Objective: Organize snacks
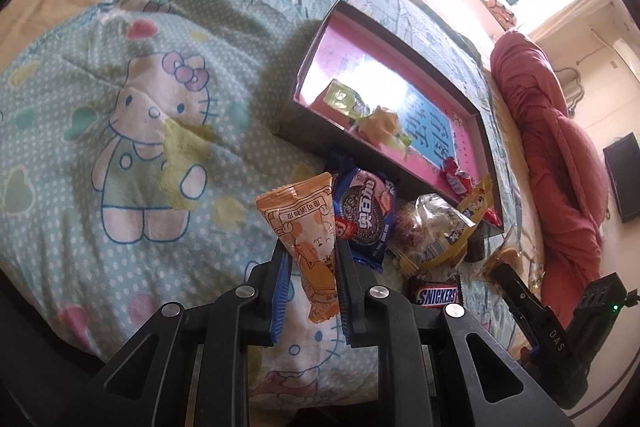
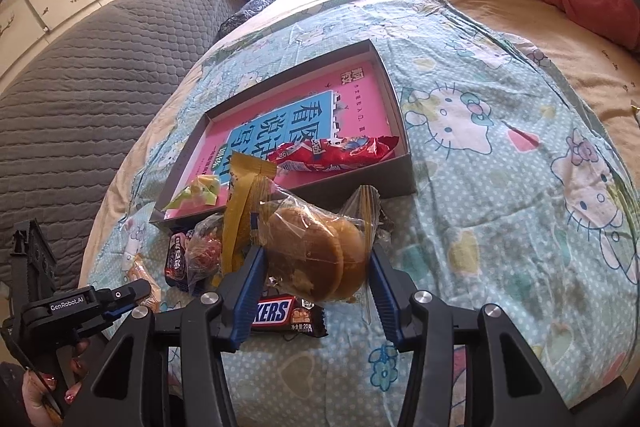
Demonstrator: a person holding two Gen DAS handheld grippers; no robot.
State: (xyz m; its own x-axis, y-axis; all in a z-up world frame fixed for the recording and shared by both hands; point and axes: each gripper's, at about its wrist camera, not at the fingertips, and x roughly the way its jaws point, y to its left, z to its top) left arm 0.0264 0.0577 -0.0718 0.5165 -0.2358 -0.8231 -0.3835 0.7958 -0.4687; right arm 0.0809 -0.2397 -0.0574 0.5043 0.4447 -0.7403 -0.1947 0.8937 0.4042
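Left wrist view: my left gripper [image 1: 310, 259] is clamped on an orange cat-print snack packet [image 1: 308, 227], held upright above the Hello Kitty bedspread [image 1: 132, 115]. Beyond it a blue Oreo pack [image 1: 366, 215], a clear bag of sweets [image 1: 430, 231] and a Snickers bar [image 1: 438, 295] lie in a heap against the near wall of the shallow grey box [image 1: 394, 163], whose pink floor holds a green candy [image 1: 342, 99] and a red wrapper [image 1: 456, 175]. Right wrist view: my right gripper [image 2: 318, 259] grips a clear bag of round golden cakes [image 2: 320, 251], pads pressing both sides, just in front of the box's near wall, above the Snickers bar. A red snack bag [image 2: 332, 157] lies inside at the box's near right corner.
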